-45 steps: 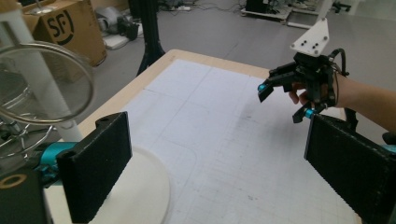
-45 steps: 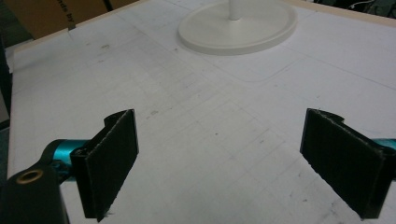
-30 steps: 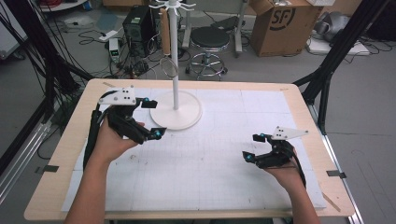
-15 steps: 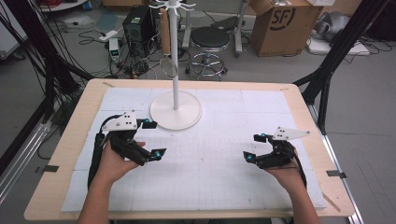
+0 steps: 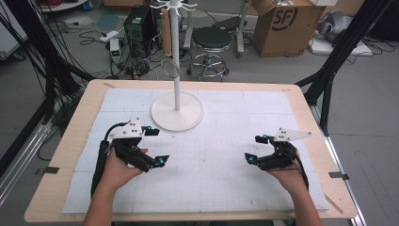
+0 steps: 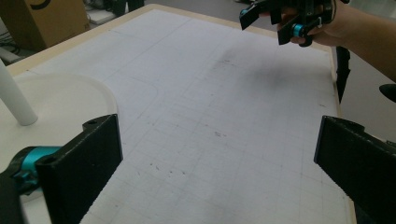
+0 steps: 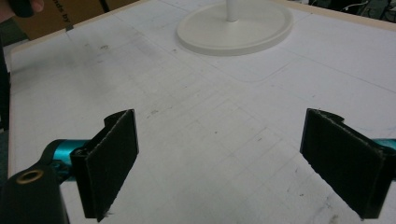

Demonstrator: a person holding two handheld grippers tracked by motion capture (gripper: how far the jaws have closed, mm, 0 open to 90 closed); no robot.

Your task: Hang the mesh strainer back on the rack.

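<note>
Both hands are hovering low over the white mat [image 5: 226,160] on the counter [image 5: 70,136], the left tongs [image 5: 155,147] sitting just in front of the white stand [image 5: 177,110] and the right tongs [image 5: 256,149] waiting well apart at the far side, each pair gaping wide with nothing between its jaws. The stand is standing at the back middle of the mat, a ring [image 5: 170,68] dangling from a strap on one of its hooks, so this looks to me like a pause between steps. I am guessing the next move is calling for one hand to be rising toward that hanging ring rather than the base, with its jaws staying apart until they are around it.
</note>
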